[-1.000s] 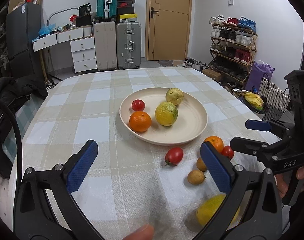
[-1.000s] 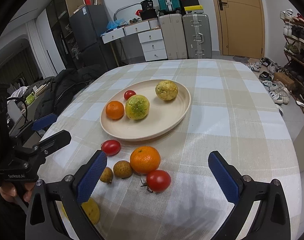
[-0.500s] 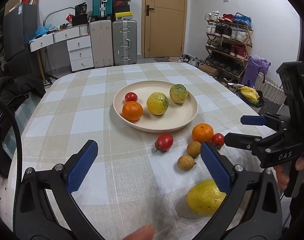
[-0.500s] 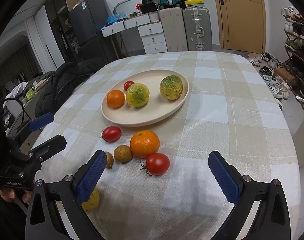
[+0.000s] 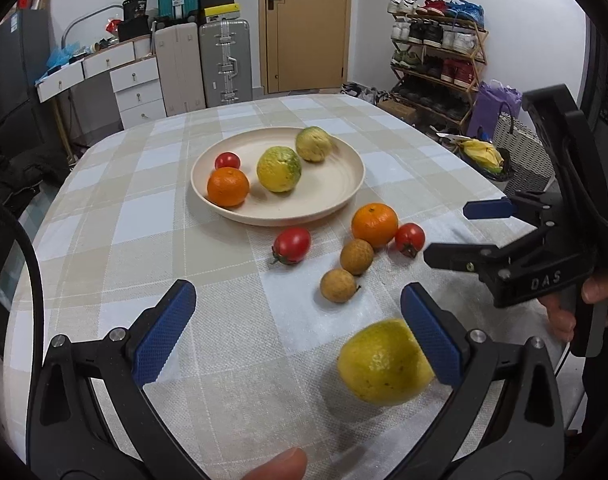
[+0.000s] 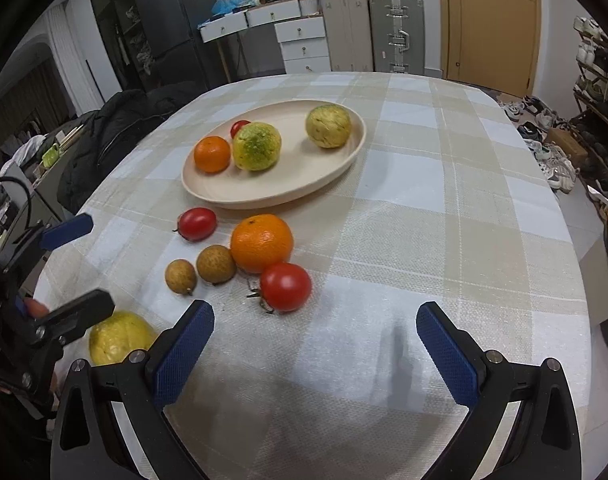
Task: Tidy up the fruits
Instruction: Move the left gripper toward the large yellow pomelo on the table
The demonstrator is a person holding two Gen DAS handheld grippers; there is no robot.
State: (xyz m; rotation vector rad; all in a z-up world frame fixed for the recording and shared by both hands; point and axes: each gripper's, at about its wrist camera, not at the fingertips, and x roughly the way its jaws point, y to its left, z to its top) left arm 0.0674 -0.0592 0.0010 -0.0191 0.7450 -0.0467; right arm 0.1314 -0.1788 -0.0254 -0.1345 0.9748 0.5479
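A cream plate [image 5: 336,196] [image 6: 223,194] holds an orange [image 5: 227,187], a small tomato [image 5: 227,159] and two yellow-green citrus fruits [image 5: 279,168]. On the checked cloth near it lie an orange [image 5: 374,224] [image 6: 261,243], two tomatoes [image 5: 291,245] [image 6: 285,287], two brown longans [image 5: 338,285] [image 6: 215,263] and a yellow lemon [image 5: 384,362] [image 6: 117,336]. My left gripper [image 5: 299,334] is open, its right finger beside the lemon. My right gripper [image 6: 314,354] is open and empty, just short of the nearest tomato.
The round table [image 6: 484,208] drops off at its right and near edges. A dark jacket [image 6: 119,132] lies on a chair at the left. Suitcases, drawers and a door stand behind; a shoe rack [image 5: 436,64] and a basket are at the right.
Both grippers have pulled back and lowered toward the near side of the table. The lemon has come fully into the left wrist view. No fruit has moved.
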